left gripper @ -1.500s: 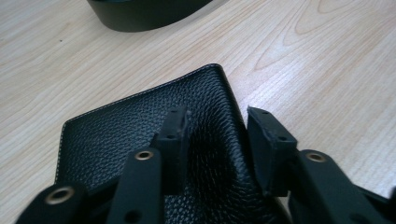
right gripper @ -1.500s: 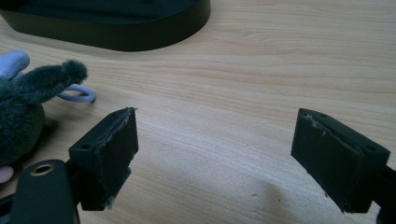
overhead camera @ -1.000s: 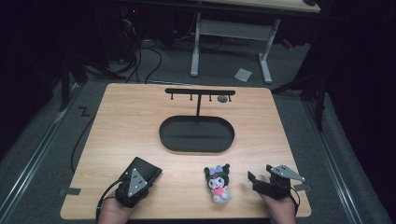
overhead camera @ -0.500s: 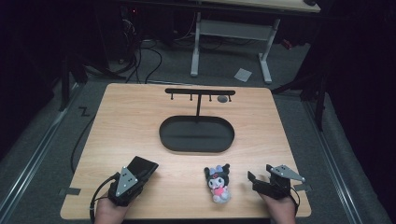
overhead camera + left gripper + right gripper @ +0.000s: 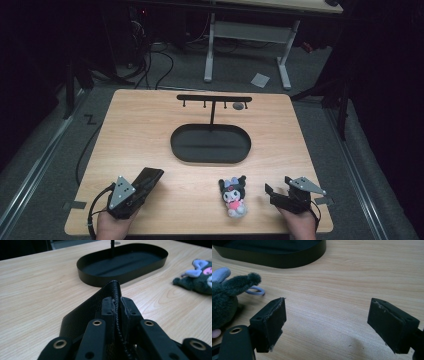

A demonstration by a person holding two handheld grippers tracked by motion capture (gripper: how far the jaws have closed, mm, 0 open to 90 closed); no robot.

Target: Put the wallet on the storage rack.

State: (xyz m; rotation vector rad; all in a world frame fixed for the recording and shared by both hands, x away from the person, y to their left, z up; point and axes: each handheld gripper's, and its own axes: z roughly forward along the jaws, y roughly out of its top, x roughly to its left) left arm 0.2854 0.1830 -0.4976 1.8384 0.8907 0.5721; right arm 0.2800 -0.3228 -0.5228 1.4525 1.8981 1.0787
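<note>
High view first: my left claw (image 5: 150, 176) sits at the lower left of the frame, clamped shut on a flat black stitched leather piece (image 5: 148, 178), most likely a wallet or card case, which tilts up off the table (image 5: 135, 130). From the left gripper view the leather piece (image 5: 100, 307) stands edge-up between the pads, its stitched seam running straight along the middle, and its far end hangs over bare wood. My right claw (image 5: 270, 192) rests at the lower right of the frame, jaws standing wide with nothing between them; the right gripper view shows plain wood grain in that gap. A small dark plush toy (image 5: 233, 194) with a pink face lies between the two claws near the bottom edge of the table, just beside the right one. Mid-frame is a black oval tray (image 5: 177, 150) with a hook rack (image 5: 214, 98) rising from it. Open wood lies on both sides of the tray and between the tray and the left claw. I can read no writing or brand anywhere.
</note>
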